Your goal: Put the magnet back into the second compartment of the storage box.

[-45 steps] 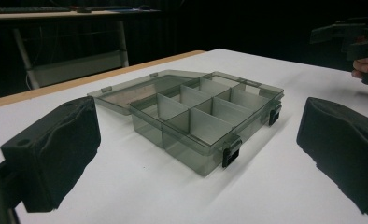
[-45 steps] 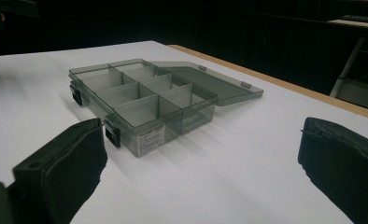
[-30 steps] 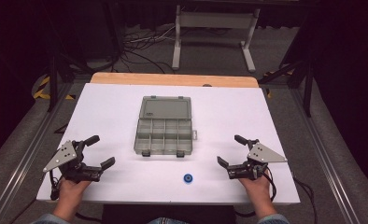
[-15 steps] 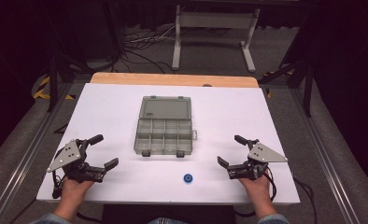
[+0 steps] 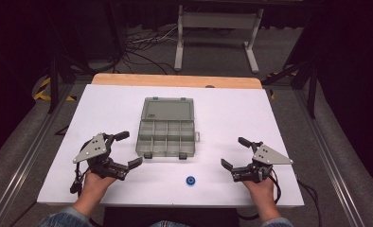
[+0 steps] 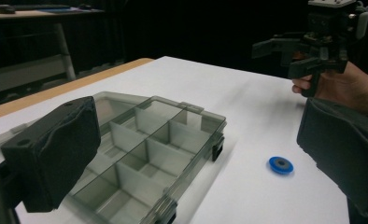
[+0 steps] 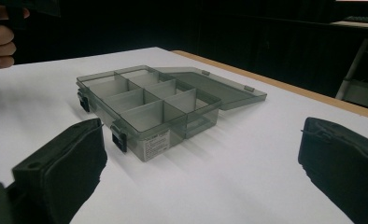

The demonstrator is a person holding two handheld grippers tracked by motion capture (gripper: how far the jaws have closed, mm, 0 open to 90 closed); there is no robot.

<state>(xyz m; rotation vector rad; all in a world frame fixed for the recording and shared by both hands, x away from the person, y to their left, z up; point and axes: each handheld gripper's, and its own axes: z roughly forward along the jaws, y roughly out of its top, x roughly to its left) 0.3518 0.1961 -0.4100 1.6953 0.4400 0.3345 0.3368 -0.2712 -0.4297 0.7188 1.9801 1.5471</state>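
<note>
A smoky grey compartment box sits mid-table with its lid folded flat behind it; its several compartments look empty. A small blue disc lies on the white table in front of the box. My left gripper is open just left of the box's near corner, holding nothing. My right gripper stands open to the right of the disc, also holding nothing. The left gripper view shows the box and the disc between its wide jaws. The right gripper view shows the box ahead.
The table's wooden far edge borders a dark floor with cables and a metal stand. In the left gripper view the other hand holds its gripper up at the top right. Bare white surface lies on both sides of the box.
My left gripper has shifted right and slightly forward, closer to the box. The right gripper, the box and the disc have stayed put.
</note>
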